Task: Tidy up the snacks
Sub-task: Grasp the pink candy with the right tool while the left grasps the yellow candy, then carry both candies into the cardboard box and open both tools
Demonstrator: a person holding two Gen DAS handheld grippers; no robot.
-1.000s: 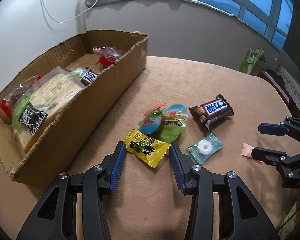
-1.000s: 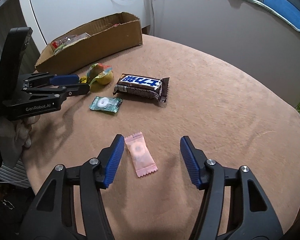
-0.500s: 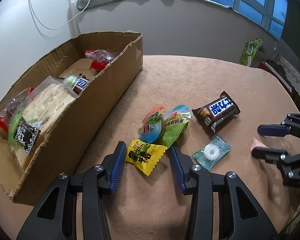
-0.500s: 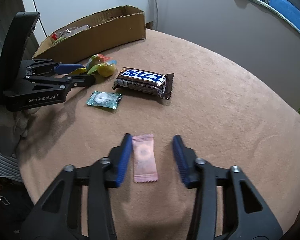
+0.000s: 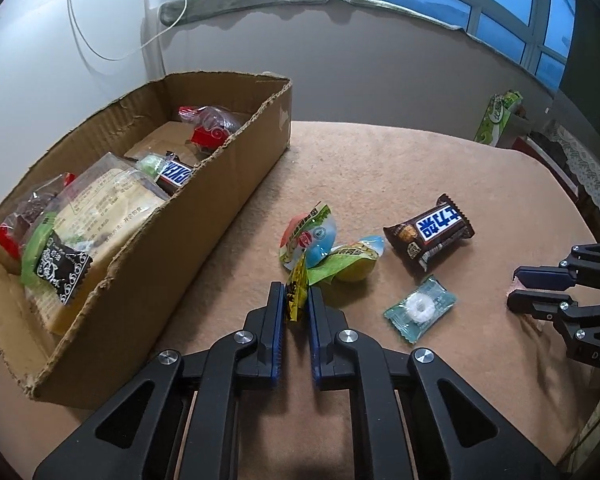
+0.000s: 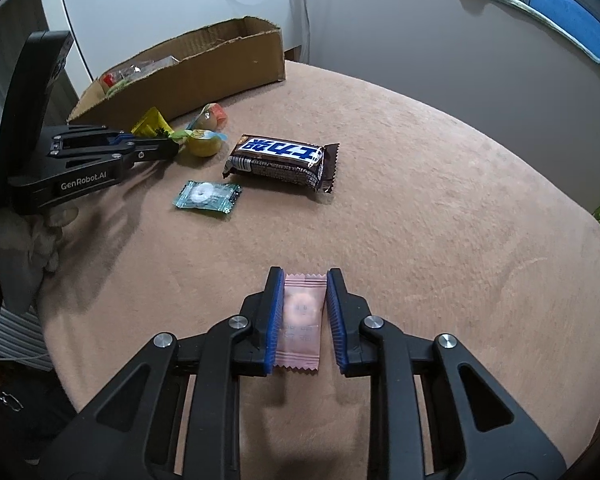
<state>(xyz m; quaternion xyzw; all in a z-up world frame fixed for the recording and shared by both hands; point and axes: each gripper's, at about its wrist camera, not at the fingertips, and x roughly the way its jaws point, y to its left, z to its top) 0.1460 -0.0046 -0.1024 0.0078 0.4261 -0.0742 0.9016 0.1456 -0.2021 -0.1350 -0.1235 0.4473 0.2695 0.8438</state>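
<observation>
Both claws have just closed: the left claw now clamps the small yellow candy wrapper, the right claw the flat pink candy packet, mid-tabletop. Next probably the brown cardboard box.

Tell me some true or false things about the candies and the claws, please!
1. The left gripper is pinching the yellow candy. True.
2. The right gripper is closed on the chocolate bar. False: its pads squeeze the pink candy; the chocolate bar lies untouched on the table.
3. The cardboard box has snacks in it. True.
4. The mint in the teal wrapper is inside the box. False: it lies on the table near the chocolate bar.
5. Two jelly cups sit on the table beside the box. True.
</observation>
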